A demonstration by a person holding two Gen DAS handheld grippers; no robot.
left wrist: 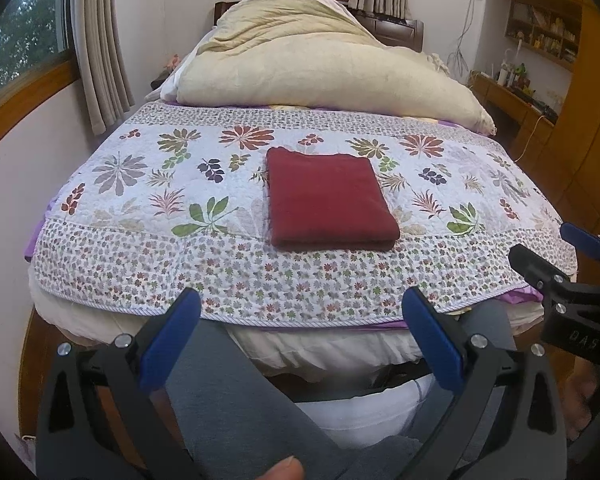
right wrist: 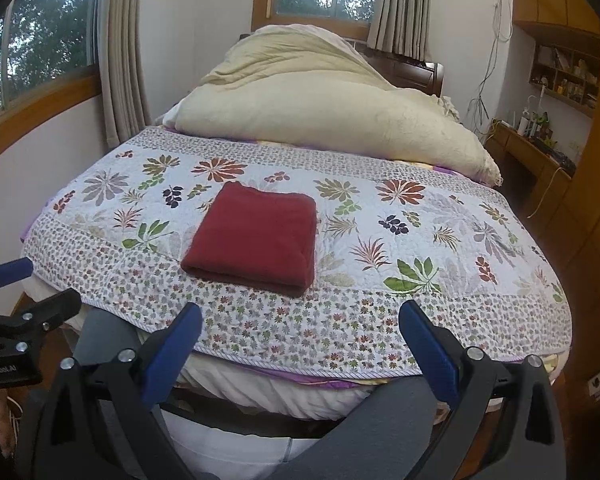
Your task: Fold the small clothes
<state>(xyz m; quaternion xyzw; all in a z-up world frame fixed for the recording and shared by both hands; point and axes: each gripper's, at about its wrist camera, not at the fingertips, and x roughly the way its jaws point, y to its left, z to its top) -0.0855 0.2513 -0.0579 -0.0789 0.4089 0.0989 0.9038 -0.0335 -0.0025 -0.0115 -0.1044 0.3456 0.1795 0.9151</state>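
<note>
A dark red cloth [left wrist: 328,198] [right wrist: 256,238] lies folded into a neat rectangle on the flowered quilt [left wrist: 140,200] [right wrist: 420,240], near the foot of the bed. My left gripper [left wrist: 300,304] hangs open off the bed's near edge, well short of the cloth, nothing between its blue fingers [left wrist: 172,336]. My right gripper [right wrist: 300,316] is open too, held back from the quilt's edge with its blue pads [right wrist: 428,344] bare. Each gripper shows at the side of the other's view: the right gripper [left wrist: 548,256] at the right edge, the left gripper [right wrist: 32,288] at the left edge.
A big cream duvet [left wrist: 300,64] [right wrist: 320,108] is heaped at the head of the bed. Curtained windows [left wrist: 100,40] stand left and behind. A wooden desk [left wrist: 516,100] and shelves line the right wall. The person's grey-clad legs [left wrist: 236,400] are below the grippers.
</note>
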